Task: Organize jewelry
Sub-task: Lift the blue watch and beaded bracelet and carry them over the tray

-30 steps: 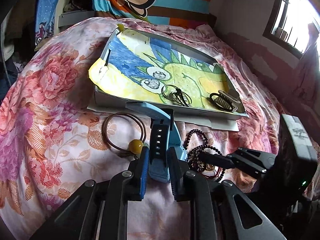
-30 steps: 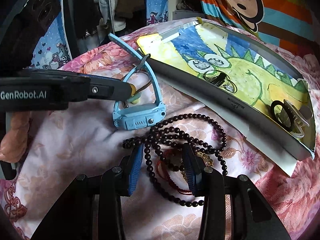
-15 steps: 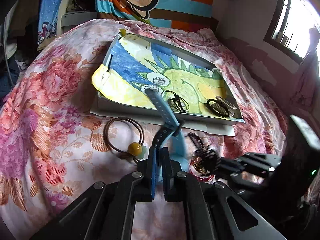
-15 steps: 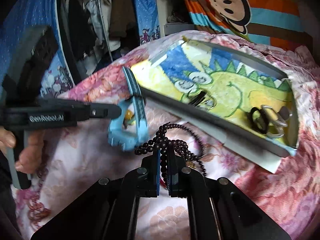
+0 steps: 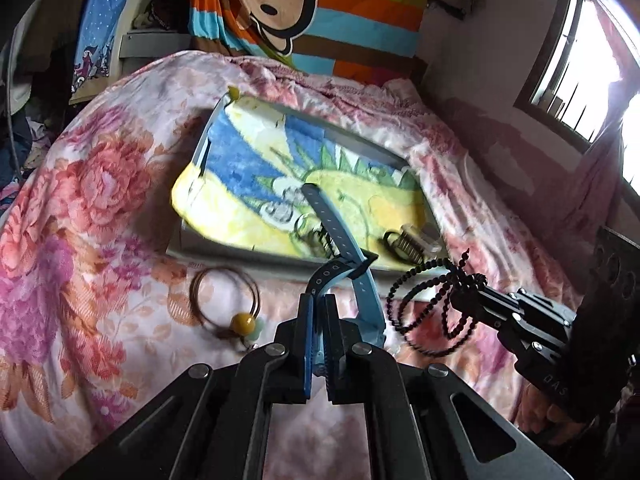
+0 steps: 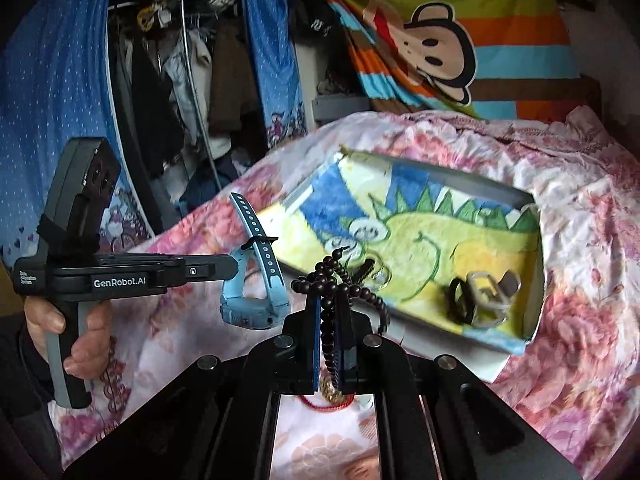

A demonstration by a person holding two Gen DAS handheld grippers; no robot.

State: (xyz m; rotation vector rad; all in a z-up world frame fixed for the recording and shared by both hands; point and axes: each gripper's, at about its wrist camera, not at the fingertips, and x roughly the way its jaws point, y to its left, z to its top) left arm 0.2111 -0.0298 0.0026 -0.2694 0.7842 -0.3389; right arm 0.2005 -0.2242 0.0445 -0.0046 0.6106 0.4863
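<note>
One tray (image 5: 192, 240) on the bed, two hair clips inside.
Left gripper (image 5: 318, 344) clamps the blue watch (image 5: 368, 300); right gripper (image 6: 328, 344) pinches the bead strand (image 6: 340, 280).

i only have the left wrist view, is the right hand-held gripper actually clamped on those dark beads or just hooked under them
Observer: Clamped. In the right wrist view the right hand-held gripper has its pads shut on the dark bead strand.
Operator: anything else caught with it
Observer: Yes, a red cord hangs out below the pads.
Operator: and the watch on my side
Observer: The blue watch dangles from the left hand-held gripper by its strap, case lowest.
</note>
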